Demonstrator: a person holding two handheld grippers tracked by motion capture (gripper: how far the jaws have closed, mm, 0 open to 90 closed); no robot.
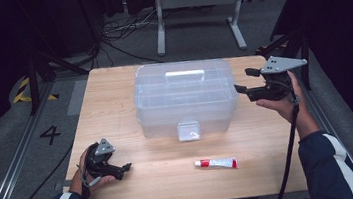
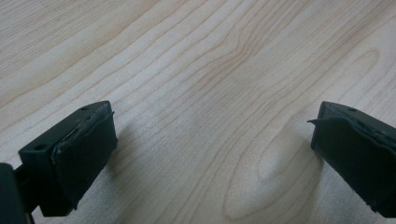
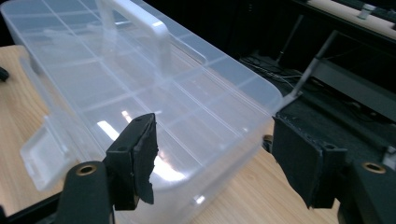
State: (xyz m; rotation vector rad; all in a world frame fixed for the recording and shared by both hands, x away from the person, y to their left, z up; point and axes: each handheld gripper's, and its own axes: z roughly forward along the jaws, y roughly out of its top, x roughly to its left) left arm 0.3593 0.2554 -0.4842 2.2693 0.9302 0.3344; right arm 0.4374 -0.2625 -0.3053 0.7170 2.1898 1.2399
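A clear plastic box [image 1: 184, 98] with a white handle [image 1: 185, 75] and a front latch [image 1: 188, 131] stands closed at the back middle of the wooden table [image 1: 109, 102]. My right gripper [image 1: 243, 80] hovers open at the box's right end, pointing left at it. In the right gripper view the box [image 3: 140, 88] lies just beyond the gripper [image 3: 212, 158], one jaw over the lid's near corner and the other past the end; neither touches it. A white and red tube [image 1: 217, 163] lies near the front edge. My left gripper [image 1: 122, 170] rests open at the front left, with bare wood between its jaws [image 2: 212, 149].
Beyond the table's far edge stand a white frame [image 1: 199, 6] and loose cables [image 1: 121, 33] on the floor. Dark stands flank the table on both sides. A floor rail [image 1: 15, 163] runs along the left.
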